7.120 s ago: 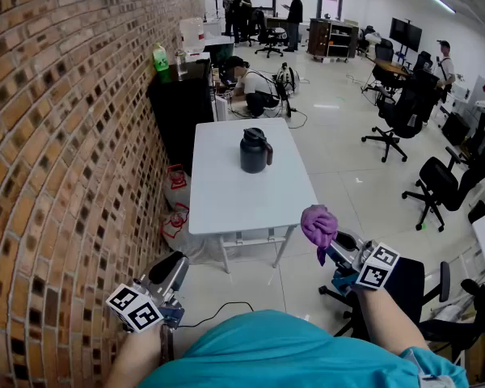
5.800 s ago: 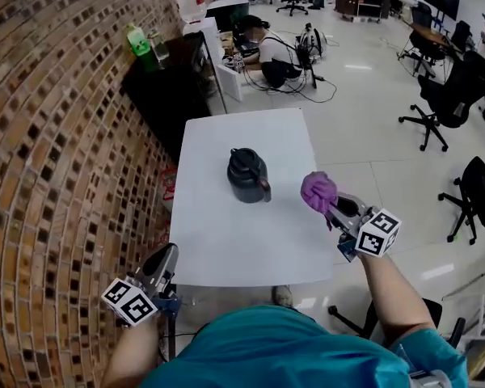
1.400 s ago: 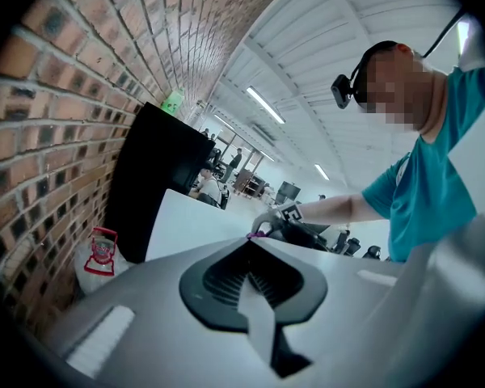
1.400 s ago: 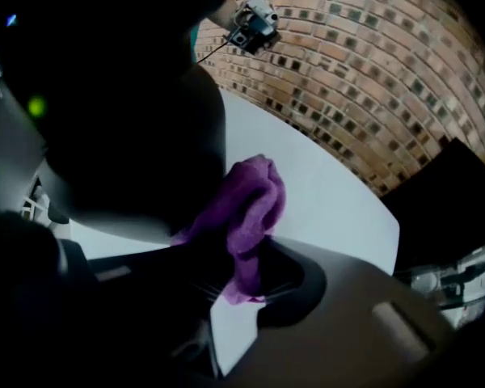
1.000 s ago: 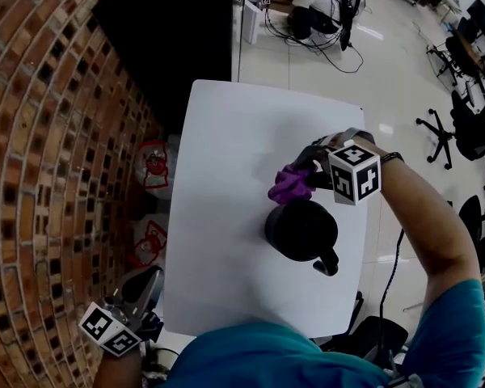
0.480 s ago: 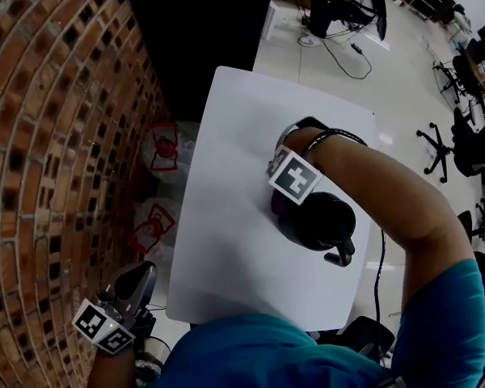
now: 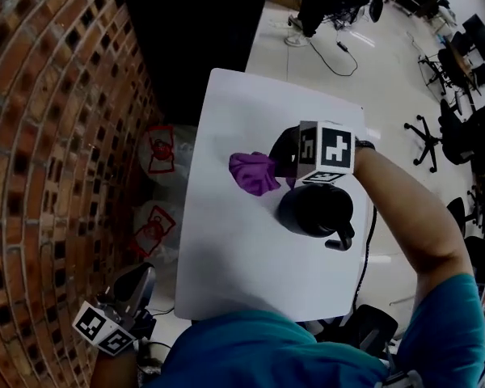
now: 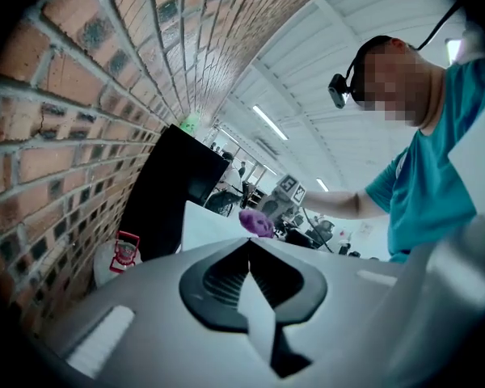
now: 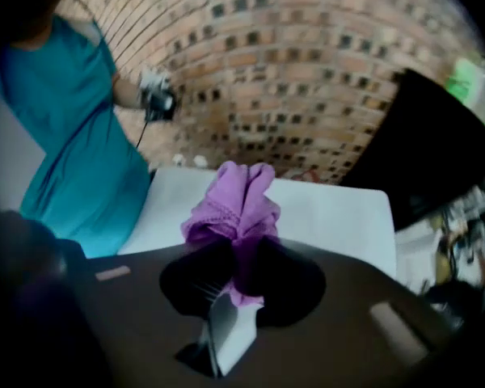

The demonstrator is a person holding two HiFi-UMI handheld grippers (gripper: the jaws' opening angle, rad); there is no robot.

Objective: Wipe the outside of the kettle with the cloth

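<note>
The black kettle (image 7: 314, 210) stands on the white table (image 7: 226, 249), its handle toward the near right. My right gripper (image 7: 276, 166) is just beyond the kettle's far-left side, shut on the purple cloth (image 7: 254, 172). The cloth hangs over bare tabletop, a little clear of the kettle's wall. In the right gripper view the cloth (image 9: 234, 200) bunches out from the shut jaws of that gripper (image 9: 238, 253). My left gripper (image 7: 143, 277) is low at the near left, off the table beside the brick wall. Its jaws (image 8: 249, 245) are shut on nothing.
A brick wall (image 7: 56, 136) runs along the table's left side. A black cabinet (image 7: 194, 31) stands beyond the table's far end. Red-printed bags (image 7: 158, 148) lie on the floor by the wall. Office chairs (image 7: 453, 128) stand at the right.
Over the last second my right gripper swept the cloth round the kettle's far and left sides, then swung out left, away from the kettle. The left gripper has stayed put.
</note>
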